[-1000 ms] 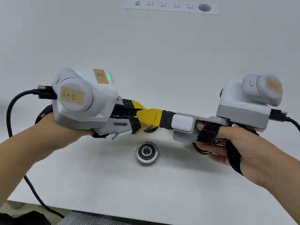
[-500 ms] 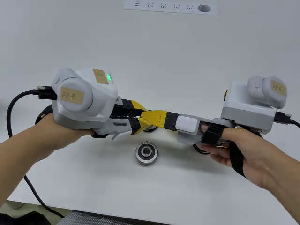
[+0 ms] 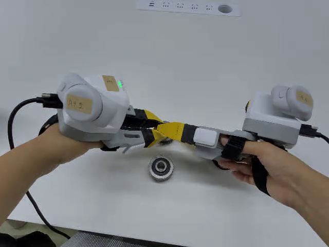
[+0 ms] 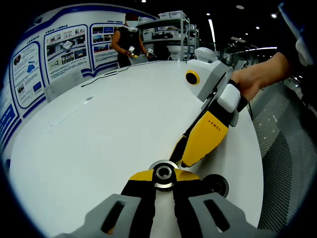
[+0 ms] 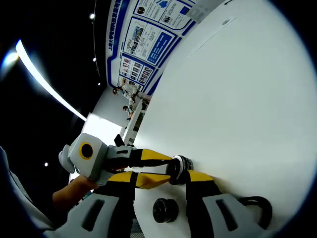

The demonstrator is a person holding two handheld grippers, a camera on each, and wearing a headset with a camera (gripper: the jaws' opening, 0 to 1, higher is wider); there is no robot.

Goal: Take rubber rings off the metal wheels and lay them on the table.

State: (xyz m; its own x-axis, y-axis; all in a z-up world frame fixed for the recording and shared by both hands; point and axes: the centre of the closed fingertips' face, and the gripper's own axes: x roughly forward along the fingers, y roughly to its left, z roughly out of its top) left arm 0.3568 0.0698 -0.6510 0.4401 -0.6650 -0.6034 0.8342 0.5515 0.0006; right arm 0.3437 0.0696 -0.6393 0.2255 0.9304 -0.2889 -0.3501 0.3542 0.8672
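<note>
Left gripper (image 4: 163, 178): held in the left hand (image 3: 56, 146), raised off the white table (image 3: 180, 62). Its yellow-tipped jaws are pressed in on a metal wheel (image 4: 163, 173), one jaw on each side of it. The wheel's bore faces back along the jaws in the left gripper view.

Right gripper (image 5: 163, 184): held in the right hand (image 3: 267, 167), coming in from the opposite side so the two sets of tips meet over the table. Its jaws stand spread in the right gripper view, with the held wheel between them, hard against the right-hand jaw. It cannot be told whether either tip has hold of a rubber ring on that wheel.

Second wheel (image 3: 161, 168): lies on the table directly below the meeting tips, apart from both grippers. It looks dark round the rim in the right gripper view.

Loose rubber ring (image 5: 252, 206): a black ring lying flat on the table, just beside the right gripper's right-hand jaw and under the right hand in the head view.

Black cable (image 3: 13, 128): loops off the back of the left gripper. A power strip (image 3: 190, 7) sits at the far table edge, well beyond both. A person (image 4: 130, 32) stands ahead of the left gripper, across the table.
</note>
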